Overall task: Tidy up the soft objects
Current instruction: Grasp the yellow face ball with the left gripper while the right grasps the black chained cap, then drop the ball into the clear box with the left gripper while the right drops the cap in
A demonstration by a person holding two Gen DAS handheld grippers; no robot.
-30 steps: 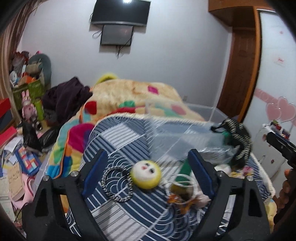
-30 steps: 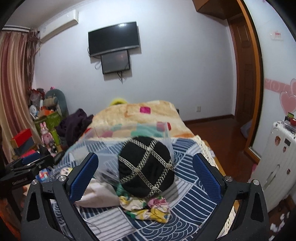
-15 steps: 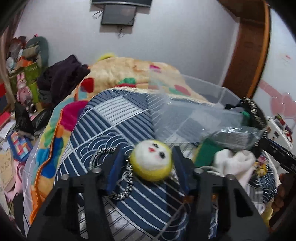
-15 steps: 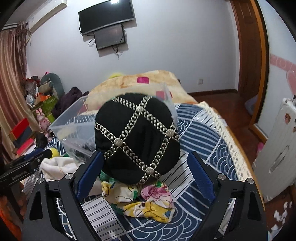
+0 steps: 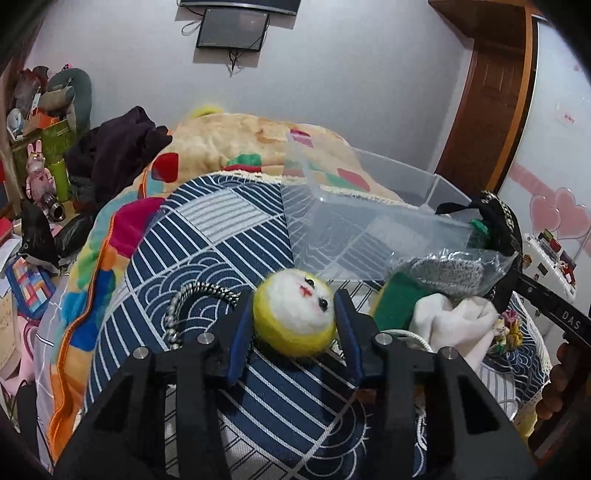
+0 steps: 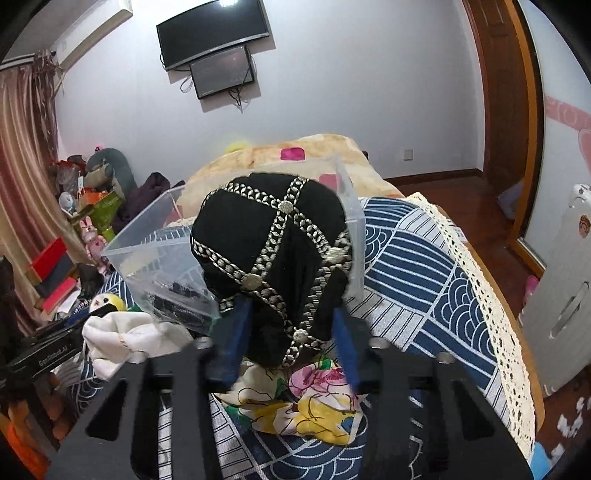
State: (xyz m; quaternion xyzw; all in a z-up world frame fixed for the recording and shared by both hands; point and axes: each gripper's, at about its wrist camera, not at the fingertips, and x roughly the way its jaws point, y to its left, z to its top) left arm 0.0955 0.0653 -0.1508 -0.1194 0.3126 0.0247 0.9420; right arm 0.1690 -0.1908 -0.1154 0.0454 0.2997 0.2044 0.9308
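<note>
Ahead of me, a pale wall carries a television at upper centre; a wooden door stands right, curtains left.

A yellow-and-white felt ball with a painted face, a black cap crossed with silver chain trim and a floral yellow-pink cloth lie on a navy-and-white wave-patterned bedspread.
</note>
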